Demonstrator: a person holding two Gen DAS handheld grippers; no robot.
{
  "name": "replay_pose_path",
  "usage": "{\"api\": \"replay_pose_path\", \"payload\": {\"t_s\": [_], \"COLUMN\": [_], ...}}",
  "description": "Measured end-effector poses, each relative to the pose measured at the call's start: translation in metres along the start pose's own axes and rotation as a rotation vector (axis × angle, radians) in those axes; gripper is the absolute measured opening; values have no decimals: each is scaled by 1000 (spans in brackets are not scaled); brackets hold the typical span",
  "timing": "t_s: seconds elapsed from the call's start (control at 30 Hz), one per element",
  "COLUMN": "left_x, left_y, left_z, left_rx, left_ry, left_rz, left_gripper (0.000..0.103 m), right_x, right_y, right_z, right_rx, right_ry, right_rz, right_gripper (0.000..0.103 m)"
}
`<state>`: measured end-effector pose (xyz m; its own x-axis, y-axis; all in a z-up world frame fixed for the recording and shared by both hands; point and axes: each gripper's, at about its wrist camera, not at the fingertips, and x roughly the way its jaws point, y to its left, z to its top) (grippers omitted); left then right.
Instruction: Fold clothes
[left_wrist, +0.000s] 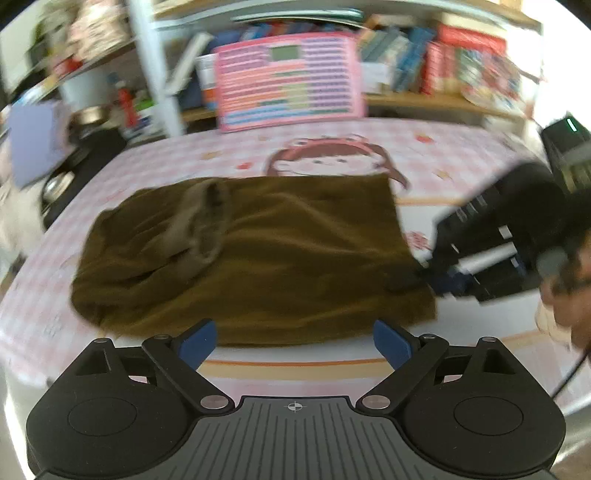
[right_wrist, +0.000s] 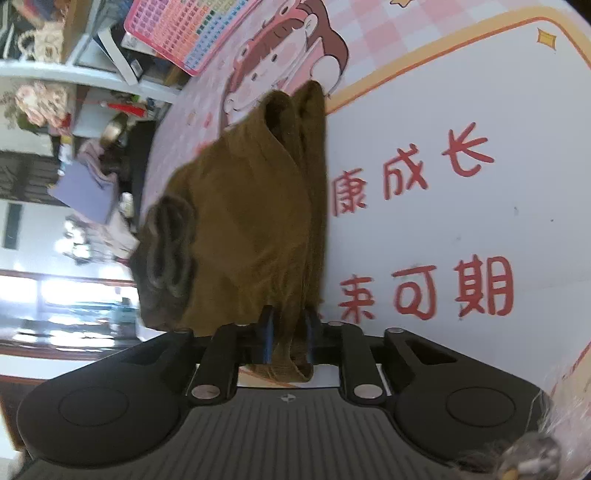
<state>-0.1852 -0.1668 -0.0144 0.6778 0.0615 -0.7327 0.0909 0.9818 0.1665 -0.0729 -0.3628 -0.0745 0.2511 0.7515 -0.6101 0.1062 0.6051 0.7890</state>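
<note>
A brown garment (left_wrist: 255, 254) lies spread on the pink cartoon-print table cover (left_wrist: 207, 155), its ribbed neck opening (left_wrist: 207, 225) toward the left. My left gripper (left_wrist: 293, 341) hovers open just short of the garment's near edge, with nothing between its blue fingers (left_wrist: 199, 341). In the right wrist view my right gripper (right_wrist: 290, 338) is shut on a bunched edge of the brown garment (right_wrist: 240, 229), cloth pinched between the blue pads (right_wrist: 267, 332). From the left wrist view the right gripper (left_wrist: 439, 280) grips the garment's right edge.
A pink chart board (left_wrist: 288, 81) leans against shelves of books (left_wrist: 436, 62) behind the table. Clutter and a lilac sheet (left_wrist: 33, 140) sit off the table's left edge. A person's hand (left_wrist: 565, 273) holds the right gripper. Red printed characters (right_wrist: 424, 236) mark the cover.
</note>
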Motion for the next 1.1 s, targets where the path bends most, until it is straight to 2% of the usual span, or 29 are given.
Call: {"api": "replay_pose_path", "payload": {"t_s": [0.13,0.3,0.43,0.47,0.5,0.53,0.6,0.63,0.67,0.73,0.8,0.87,1.1], "left_x": [15,41,54,56,57,58,61,63,64,65,66,65,44], "left_y": [-29,-64,-83,-88,-90,-93,-94,-94,-93,-91,-89,-86,-68], "left_z": [4,9,10,10,10,10,10,10,10,11,11,12,26], "left_rx": [181,417,528,551,564,574,570,562,555,544,531,512,398], "left_ry": [6,-13,-39,-52,-60,-66,-61,-61,-58,-50,-43,-42,-75], "left_rz": [-4,53,57,55,55,56,62,60,54,42,30,18,-9], "left_gripper": [94,93,93,88,75,68,46,44,41,26,14,10,8], "right_x": [-7,-4,-4,-4,-4,-4,-6,-7,-10,-14,-17,-19,-2], "right_y": [12,21,22,22,22,22,20,20,19,17,13,8,0], "right_z": [6,9,9,9,9,9,10,10,11,14,18,22,38], "right_rx": [-6,-30,-30,-30,-31,-33,-37,-39,-43,-47,-32,-17,64], "right_ry": [-7,1,3,4,5,6,3,-1,-9,-28,-40,-49,-22], "right_rz": [55,45,43,44,44,44,39,35,25,14,9,4,36], "right_gripper": [10,10,10,10,10,10,14,19,32,52,62,69,73]}}
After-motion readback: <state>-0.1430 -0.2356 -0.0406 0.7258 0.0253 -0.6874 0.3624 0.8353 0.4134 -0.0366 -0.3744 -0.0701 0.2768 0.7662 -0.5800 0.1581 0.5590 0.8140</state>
